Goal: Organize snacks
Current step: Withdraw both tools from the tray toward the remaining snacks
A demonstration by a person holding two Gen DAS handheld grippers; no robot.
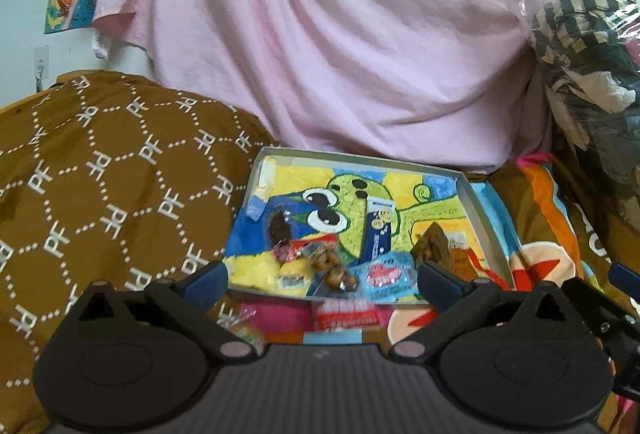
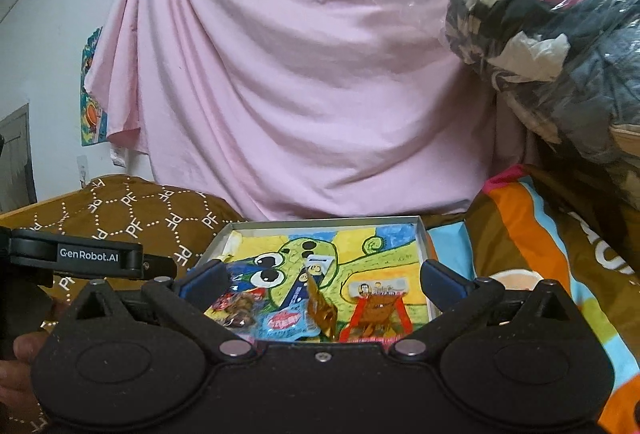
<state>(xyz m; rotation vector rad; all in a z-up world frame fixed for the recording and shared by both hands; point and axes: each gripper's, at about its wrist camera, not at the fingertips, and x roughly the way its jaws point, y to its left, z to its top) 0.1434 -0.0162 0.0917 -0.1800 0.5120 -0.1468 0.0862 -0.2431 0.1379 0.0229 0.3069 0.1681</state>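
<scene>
A shallow grey tray (image 1: 477, 212) lined with a green cartoon drawing lies on the bed. It holds several snacks: a long blue stick pack (image 1: 378, 234), a light blue packet (image 1: 380, 274), brown wrapped sweets (image 1: 334, 268) and a golden-brown packet (image 1: 434, 246). A red and white packet (image 1: 346, 316) lies just outside the tray's near edge. My left gripper (image 1: 324, 280) hangs open over that edge with nothing in it. In the right wrist view my right gripper (image 2: 322, 278) is open and holds nothing above the tray (image 2: 422, 246), over a blue packet (image 2: 286, 324), gold wrapper (image 2: 320, 310) and red-orange packet (image 2: 378, 308).
A brown patterned pillow (image 1: 100, 174) lies left of the tray, a pink sheet (image 1: 340, 54) hangs behind it, and a plastic-wrapped bundle of clothes (image 1: 592, 54) stands at the right. The colourful blanket (image 2: 540, 254) runs under the tray. The left gripper's body (image 2: 80, 256) and a hand (image 2: 24, 350) show at the left.
</scene>
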